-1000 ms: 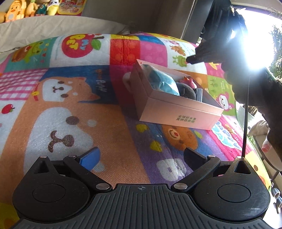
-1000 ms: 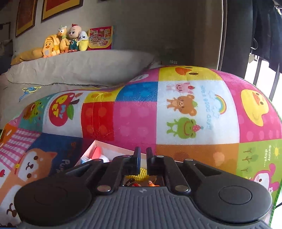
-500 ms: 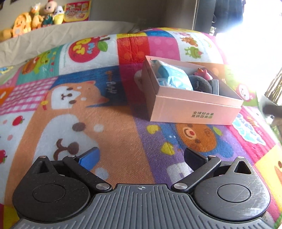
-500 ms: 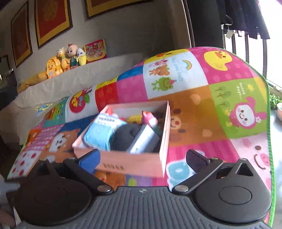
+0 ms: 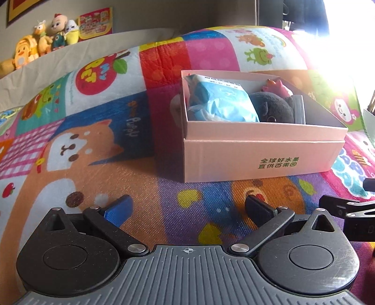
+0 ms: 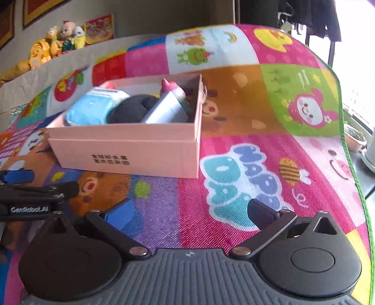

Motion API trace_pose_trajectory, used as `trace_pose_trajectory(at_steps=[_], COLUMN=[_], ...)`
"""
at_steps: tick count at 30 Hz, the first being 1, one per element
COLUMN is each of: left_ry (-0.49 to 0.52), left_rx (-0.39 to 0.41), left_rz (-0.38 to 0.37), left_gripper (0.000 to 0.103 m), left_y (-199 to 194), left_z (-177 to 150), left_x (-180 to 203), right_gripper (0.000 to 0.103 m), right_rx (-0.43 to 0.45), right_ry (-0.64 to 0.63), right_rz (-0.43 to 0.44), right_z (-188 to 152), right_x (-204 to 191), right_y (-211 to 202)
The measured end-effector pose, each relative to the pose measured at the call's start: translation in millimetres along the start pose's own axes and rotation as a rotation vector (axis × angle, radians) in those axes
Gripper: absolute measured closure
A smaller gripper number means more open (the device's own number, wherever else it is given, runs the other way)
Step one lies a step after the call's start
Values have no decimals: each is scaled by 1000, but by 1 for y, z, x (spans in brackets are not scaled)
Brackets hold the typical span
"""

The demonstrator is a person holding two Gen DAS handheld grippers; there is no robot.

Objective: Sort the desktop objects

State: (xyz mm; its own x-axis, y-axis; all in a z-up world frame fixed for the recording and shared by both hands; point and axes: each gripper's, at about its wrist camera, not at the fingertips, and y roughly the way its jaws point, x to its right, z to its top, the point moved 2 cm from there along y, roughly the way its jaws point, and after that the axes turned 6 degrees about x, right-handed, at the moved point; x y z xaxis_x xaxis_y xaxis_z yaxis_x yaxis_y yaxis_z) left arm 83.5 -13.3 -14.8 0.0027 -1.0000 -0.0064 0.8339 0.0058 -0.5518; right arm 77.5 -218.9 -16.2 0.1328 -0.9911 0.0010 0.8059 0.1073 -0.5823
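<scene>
- Hovering low over the colourful play mat, the left hand-held gripper has its jaws spread wide, nothing between them, only the mat's print showing in the gap.
- Over on the other side, the right hand-held gripper is just as wide, jaws parted and empty above the pink and purple squares.
- Straight ahead sits the pink box, lid off, resting flat on the mat, green lettering on its near wall.
- Inside the box, a light blue packet fills the left end, lying against the wall.
- Next to it, touching, a dark plush toy takes the middle.
- A silver-grey case leans tilted against the plush toy, toward the right end of the box.
- Behind that, a small pink toy pokes up near the far wall.
- From the right wrist view, the left tool's arm juts in at the left edge, beside the box's near corner but apart from it.
- From the left wrist view, part of the right tool shows at the right edge, well clear of the box.
- Far back, a row of plush figures lines up on a ledge beyond the mat, by a red printed card.
- Bright window glare washes out the upper right of the left view.
</scene>
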Motion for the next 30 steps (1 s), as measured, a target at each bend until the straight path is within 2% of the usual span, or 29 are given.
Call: trace_pose_trajectory(at_steps=[5, 30], left_ry=[0, -4], left_rx=[-1, -1], left_rz=[0, -4], left_gripper=[0, 0], left_y=[0, 0], left_z=[0, 0], left_x=[0, -1], right_gripper=[0, 0], right_rx=[36, 38], right_ry=[-1, -1], right_rz=[8, 9], right_z=[-3, -3], right_x=[0, 1], right_y=[5, 4])
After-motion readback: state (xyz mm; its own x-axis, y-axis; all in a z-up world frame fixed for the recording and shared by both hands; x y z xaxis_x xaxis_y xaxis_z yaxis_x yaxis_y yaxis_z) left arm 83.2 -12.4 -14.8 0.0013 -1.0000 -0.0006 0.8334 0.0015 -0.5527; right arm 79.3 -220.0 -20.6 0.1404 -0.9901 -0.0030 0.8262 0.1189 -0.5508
